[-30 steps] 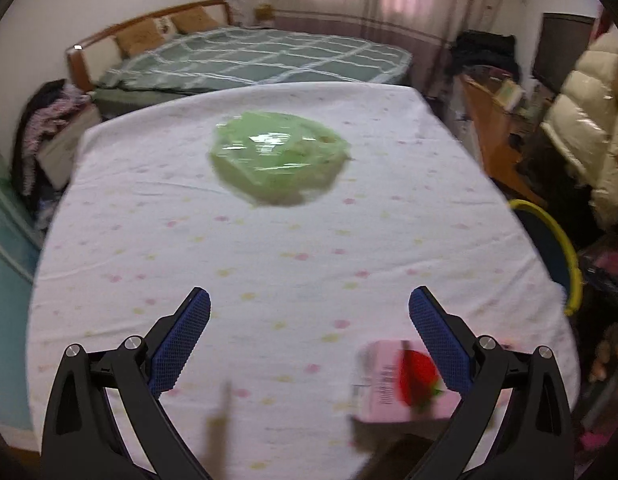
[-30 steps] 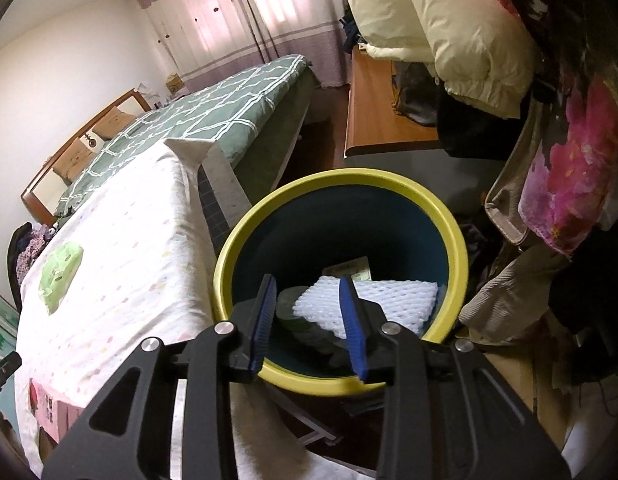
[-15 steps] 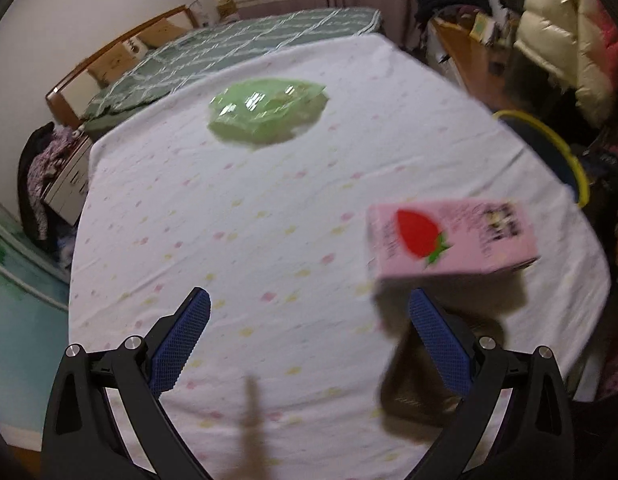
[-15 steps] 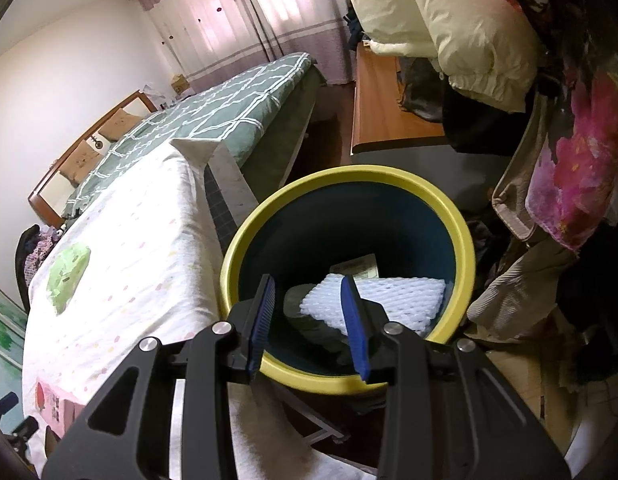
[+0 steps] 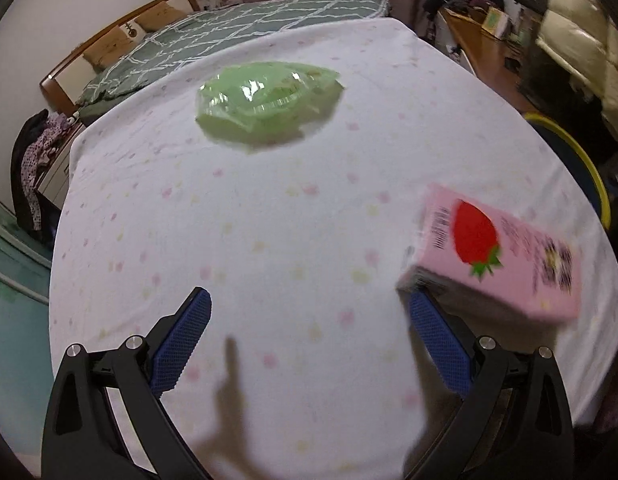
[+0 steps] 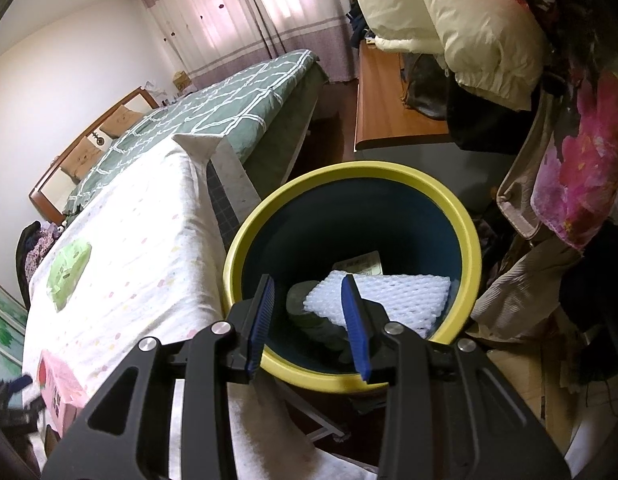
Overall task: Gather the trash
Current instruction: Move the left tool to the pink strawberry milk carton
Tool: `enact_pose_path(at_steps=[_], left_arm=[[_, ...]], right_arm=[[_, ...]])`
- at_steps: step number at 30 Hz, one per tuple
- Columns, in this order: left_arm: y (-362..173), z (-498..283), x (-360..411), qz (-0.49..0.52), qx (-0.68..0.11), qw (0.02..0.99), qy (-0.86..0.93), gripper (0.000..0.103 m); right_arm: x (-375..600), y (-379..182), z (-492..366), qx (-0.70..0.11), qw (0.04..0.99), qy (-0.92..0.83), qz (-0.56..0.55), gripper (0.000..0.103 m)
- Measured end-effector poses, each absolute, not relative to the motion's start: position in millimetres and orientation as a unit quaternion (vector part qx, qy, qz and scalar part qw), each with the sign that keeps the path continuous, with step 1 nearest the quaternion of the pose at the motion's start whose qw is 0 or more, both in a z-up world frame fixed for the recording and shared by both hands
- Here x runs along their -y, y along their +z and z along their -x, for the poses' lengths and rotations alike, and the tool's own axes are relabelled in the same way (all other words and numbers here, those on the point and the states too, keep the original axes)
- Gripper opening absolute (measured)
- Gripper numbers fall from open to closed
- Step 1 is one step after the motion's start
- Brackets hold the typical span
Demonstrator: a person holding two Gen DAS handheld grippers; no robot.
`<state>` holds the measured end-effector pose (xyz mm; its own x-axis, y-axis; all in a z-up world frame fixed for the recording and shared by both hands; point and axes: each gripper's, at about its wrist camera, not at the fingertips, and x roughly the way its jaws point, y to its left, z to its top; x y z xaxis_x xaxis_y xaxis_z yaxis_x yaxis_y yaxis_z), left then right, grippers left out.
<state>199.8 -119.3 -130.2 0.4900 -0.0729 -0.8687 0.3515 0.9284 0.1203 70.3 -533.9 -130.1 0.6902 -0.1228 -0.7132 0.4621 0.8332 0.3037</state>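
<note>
A pink strawberry carton (image 5: pixel 505 256) lies on the white spotted tablecloth (image 5: pixel 269 220), just beyond the right fingertip of my open, empty left gripper (image 5: pixel 309 312). A green plastic packet (image 5: pixel 269 104) lies farther back on the table; it also shows in the right wrist view (image 6: pixel 67 272). My right gripper (image 6: pixel 309 300) is open and empty, held above the yellow-rimmed blue bin (image 6: pixel 449 208). The bin holds a white foam net (image 6: pixel 393 296), a dark lump and a paper slip. The carton also shows at the table's near corner (image 6: pixel 63 388).
The bin (image 5: pixel 581 160) stands off the table's right edge. A green checked bed (image 6: pixel 213 108) lies beyond the table. A wooden desk (image 6: pixel 389 116) and piled coats and clothes (image 6: pixel 469 28) crowd the right side. Clothes hang at the far left (image 5: pixel 33 160).
My left gripper has shifted over the table, so the pink carton now sits right at its right fingertip and the green packet looks nearer. My right gripper stays over the bin.
</note>
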Motion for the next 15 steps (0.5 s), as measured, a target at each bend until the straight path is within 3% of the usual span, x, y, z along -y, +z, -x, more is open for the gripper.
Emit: enact_pose_path(at_steps=[9, 15], left_arm=[[-125.0, -253.5, 167.3, -0.139, -0.482, 0.853, -0.144, 0.093], [-99.2, -225.9, 174.6, -0.098, -0.47, 0.863, -0.155, 0.092]], right_arm=[[531.3, -128.4, -68.5, -0.355, 0.89, -0.161, -0.237, 0.034], [535.7, -128.8, -66.7, -0.351, 0.89, -0.16, -0.244, 0.034]])
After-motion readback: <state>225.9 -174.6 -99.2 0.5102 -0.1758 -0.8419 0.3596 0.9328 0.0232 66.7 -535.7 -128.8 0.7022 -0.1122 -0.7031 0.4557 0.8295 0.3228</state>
